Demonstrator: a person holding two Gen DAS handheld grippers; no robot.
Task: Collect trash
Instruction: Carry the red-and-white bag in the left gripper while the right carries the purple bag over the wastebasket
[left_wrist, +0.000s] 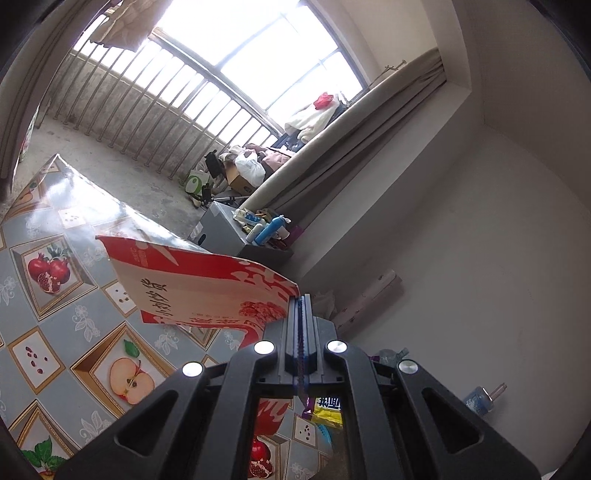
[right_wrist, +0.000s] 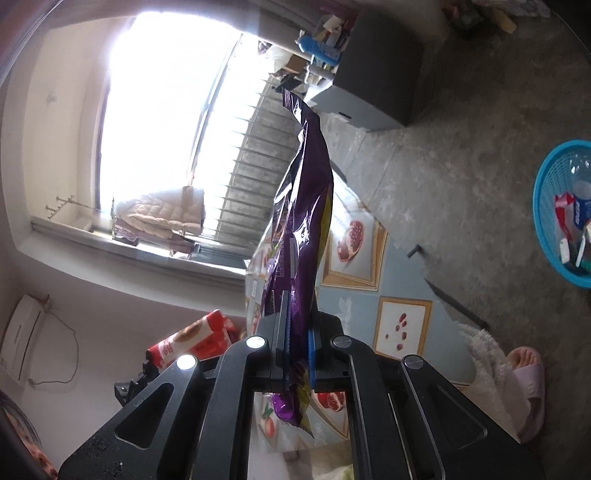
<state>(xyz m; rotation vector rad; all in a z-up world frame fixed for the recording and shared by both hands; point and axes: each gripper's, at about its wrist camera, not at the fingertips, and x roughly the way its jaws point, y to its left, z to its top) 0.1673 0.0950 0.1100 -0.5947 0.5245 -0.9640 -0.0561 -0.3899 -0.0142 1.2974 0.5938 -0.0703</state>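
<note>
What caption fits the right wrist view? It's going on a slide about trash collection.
Right claw shut on a purple snack wrapper, lifted above the fruit-print table; blue basket waits on the floor.

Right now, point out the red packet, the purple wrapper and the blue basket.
red packet (left_wrist: 192, 284), left wrist view, on its printed face
purple wrapper (right_wrist: 306, 221), right wrist view, mid-length
blue basket (right_wrist: 543, 221), right wrist view, on its rim

Daylight pours in through the window (left_wrist: 236, 51), blown out to pure white in both views. Shiny tablecloth (left_wrist: 74, 206) catches glare on its far side. Heavy fisheye bending, dark corners. Near stuff's sharp, no blur.
</note>
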